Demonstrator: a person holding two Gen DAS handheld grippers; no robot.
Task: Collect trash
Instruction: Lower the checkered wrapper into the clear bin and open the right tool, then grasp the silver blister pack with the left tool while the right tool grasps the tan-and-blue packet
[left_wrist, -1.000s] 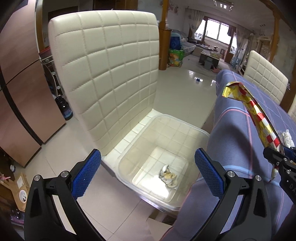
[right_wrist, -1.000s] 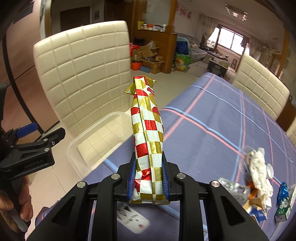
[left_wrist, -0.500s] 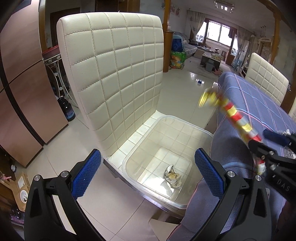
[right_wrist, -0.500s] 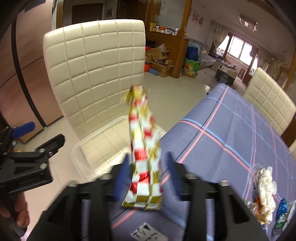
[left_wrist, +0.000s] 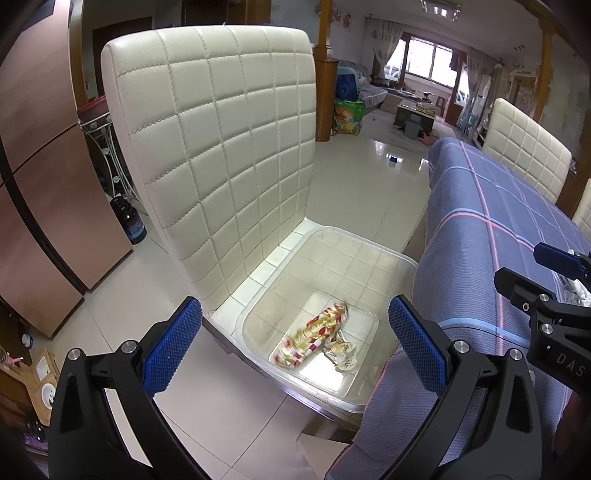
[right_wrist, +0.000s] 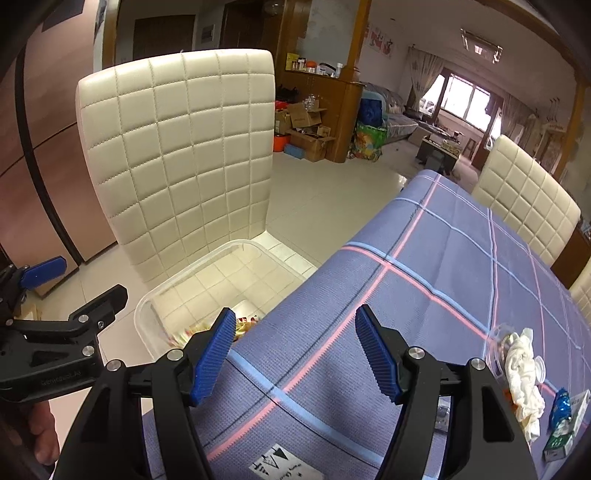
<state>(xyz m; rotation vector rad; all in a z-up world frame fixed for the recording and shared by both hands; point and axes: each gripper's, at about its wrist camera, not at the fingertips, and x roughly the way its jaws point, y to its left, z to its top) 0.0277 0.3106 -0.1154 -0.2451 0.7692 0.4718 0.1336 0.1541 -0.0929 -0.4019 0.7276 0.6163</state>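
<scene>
We hold both sets of fingers wide and empty: left gripper (left_wrist: 295, 339), right gripper (right_wrist: 295, 354). The red-gold wrapper (left_wrist: 314, 334) lies in the clear bin (left_wrist: 369, 254) below the left fingers. Remaining trash (right_wrist: 524, 373) sits right of the right fingers; a careless reach could scatter it off the surface (right_wrist: 443, 258).

Two pieces of trash are counted inside one clear plastic bin (left_wrist: 402, 264): one long red, gold and white checked foil wrapper (left_wrist: 314, 334) and one crumpled silvery-beige wrapper (left_wrist: 341, 350). Two cream quilted leather chairs (left_wrist: 221, 147) (right_wrist: 524, 195) are seen, and one table covered in a blue plaid cloth (right_wrist: 443, 258). On the cloth, one crumpled white tissue (right_wrist: 522, 373), one small blue foil packet (right_wrist: 561, 404) and one green-and-white carton (right_wrist: 565, 439) are counted. Two black grippers with blue pads (left_wrist: 295, 343) (right_wrist: 295, 354) are in view.
</scene>
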